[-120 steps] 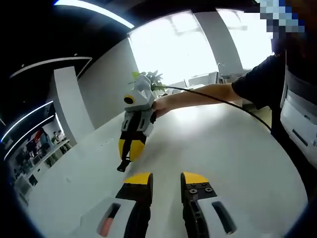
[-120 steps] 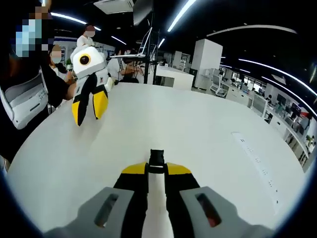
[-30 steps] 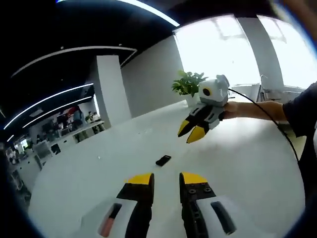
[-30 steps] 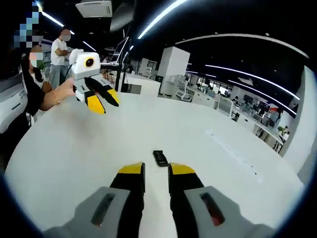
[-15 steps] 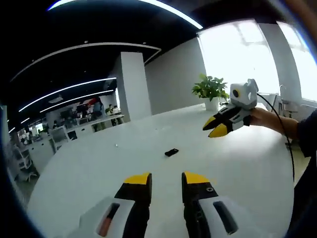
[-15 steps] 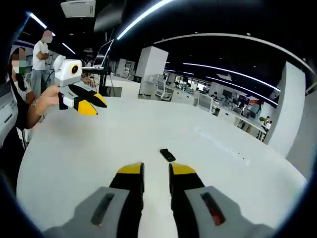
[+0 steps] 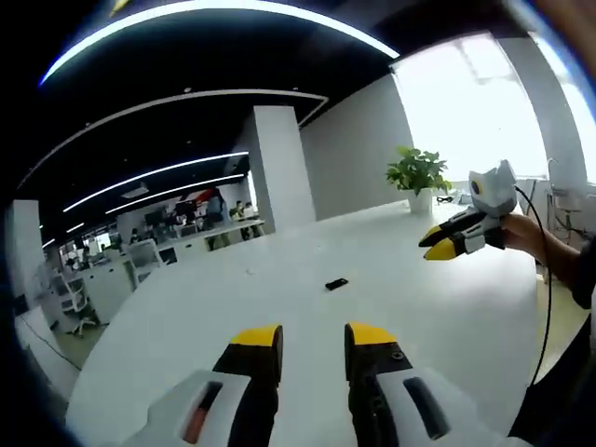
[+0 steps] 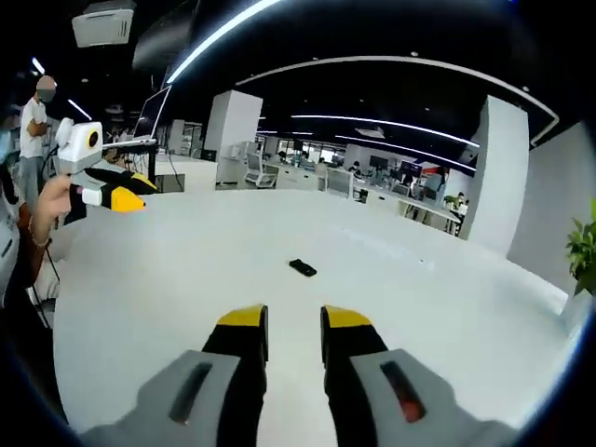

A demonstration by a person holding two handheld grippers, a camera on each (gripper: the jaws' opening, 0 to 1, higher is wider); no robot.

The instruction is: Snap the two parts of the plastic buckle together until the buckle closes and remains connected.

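Lying alone at mid-frame on the white bench, the small black buckle looks like a single joined piece, suggesting the snap is done, though it is too small to confirm. The left gripper and right gripper hover well back, jaws slightly spread, pinching nothing.

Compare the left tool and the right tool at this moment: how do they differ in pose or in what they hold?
Little separates them. In the left gripper view, the right tool is raised above the white table, level, its yellow tips toward the black buckle. In the right gripper view, the left tool points level from the opposite side toward the buckle. The left tool's jaws look nearly together, the right's slightly parted. Both are empty, apart from the buckle, and hand-held.
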